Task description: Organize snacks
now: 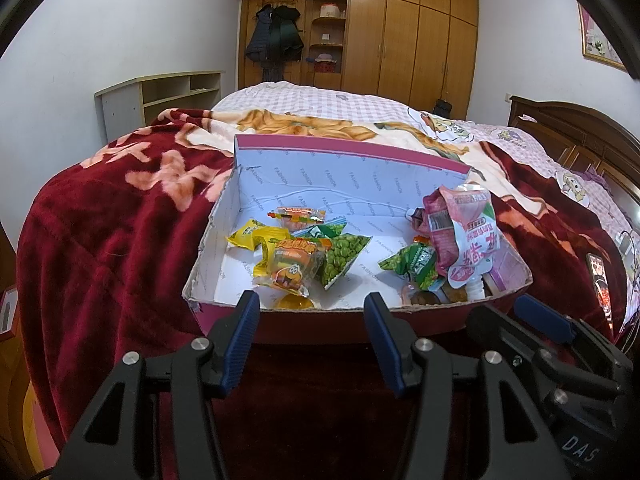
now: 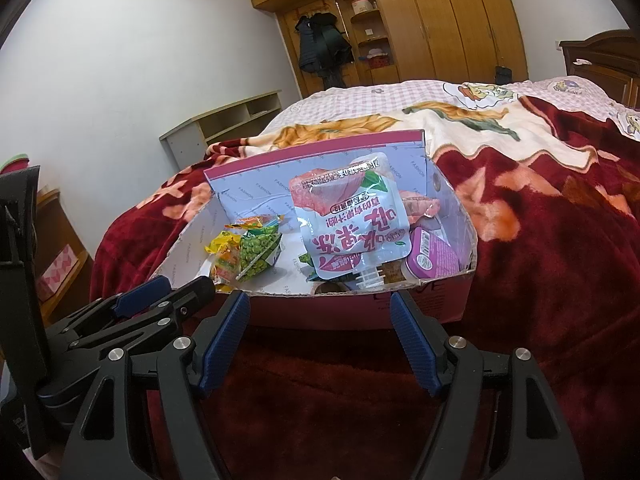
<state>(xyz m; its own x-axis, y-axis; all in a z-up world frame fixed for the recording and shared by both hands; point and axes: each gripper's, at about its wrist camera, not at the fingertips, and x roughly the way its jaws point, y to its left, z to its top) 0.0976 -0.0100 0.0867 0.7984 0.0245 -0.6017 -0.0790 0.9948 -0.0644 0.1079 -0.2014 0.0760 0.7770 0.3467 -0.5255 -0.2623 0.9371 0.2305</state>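
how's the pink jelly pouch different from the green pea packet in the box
The jelly pouch is pink and white with a spout, pointing down; the pea packet is green and has no spout. The pouch is clearly larger than the packet. The pouch stands propped up at the box's right end; the packet lies nearer the left among yellow sweets. Both are sealed snacks inside the box.

Both hand-held grippers [image 1: 310, 304] [image 2: 320, 304] agape, empty
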